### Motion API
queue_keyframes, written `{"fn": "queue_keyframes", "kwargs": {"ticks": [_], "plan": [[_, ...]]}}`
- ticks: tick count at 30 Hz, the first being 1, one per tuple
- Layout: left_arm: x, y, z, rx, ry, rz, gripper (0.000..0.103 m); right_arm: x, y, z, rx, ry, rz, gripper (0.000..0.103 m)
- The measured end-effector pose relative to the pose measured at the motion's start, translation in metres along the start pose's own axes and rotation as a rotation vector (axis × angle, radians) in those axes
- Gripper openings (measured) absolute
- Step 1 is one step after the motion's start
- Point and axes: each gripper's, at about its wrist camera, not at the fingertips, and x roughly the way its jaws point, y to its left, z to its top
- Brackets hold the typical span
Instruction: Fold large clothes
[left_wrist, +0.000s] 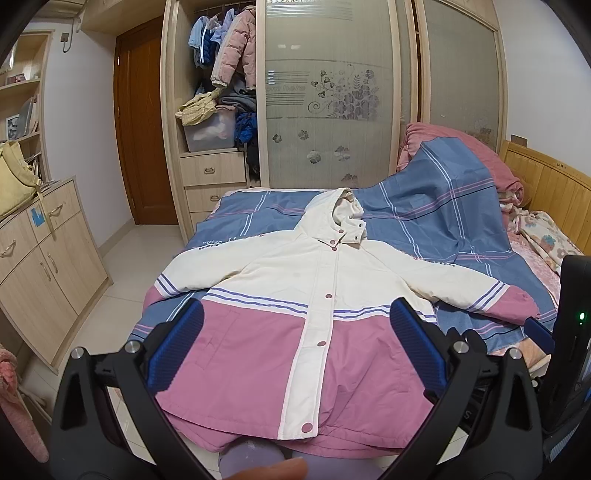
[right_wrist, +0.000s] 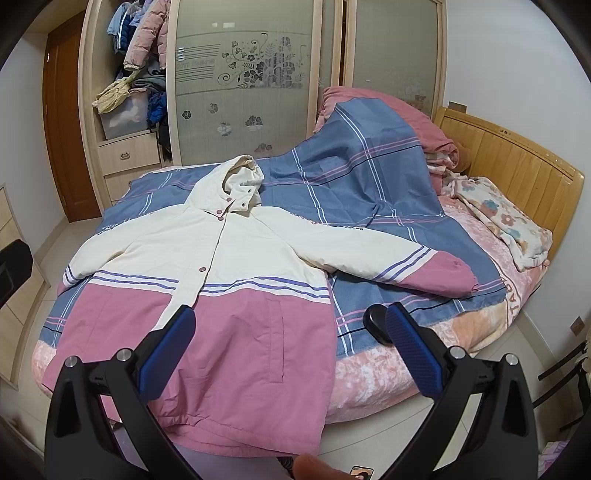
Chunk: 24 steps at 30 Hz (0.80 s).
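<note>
A hooded jacket (left_wrist: 295, 288), cream on top and pink below with purple stripes, lies face up and spread flat on the bed, sleeves out to both sides, hood at the far end. It also shows in the right wrist view (right_wrist: 207, 266). My left gripper (left_wrist: 295, 317) is open and empty, hovering above the jacket's pink lower part. My right gripper (right_wrist: 290, 325) is open and empty, above the jacket's right hem and the bed. The right sleeve's pink cuff (right_wrist: 447, 277) lies on the blanket.
The bed (right_wrist: 388, 369) carries a blue plaid blanket (right_wrist: 369, 192) heaped over pink bedding near the wooden headboard (right_wrist: 517, 173). A floral pillow (right_wrist: 506, 225) lies at right. A wardrobe (left_wrist: 332, 92) with hanging clothes stands behind; a low cabinet (left_wrist: 40, 266) is at left.
</note>
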Motion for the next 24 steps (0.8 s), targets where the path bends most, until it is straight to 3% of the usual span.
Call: {"fn": "queue_keyframes", "kwargs": {"ticks": [24], "plan": [[-0.0019,0.0015,-0.0009,0.002,0.002,0.001,0.101,0.0016,0.0030,0.0010,-0.004,0.006,0.002,0.102]]}}
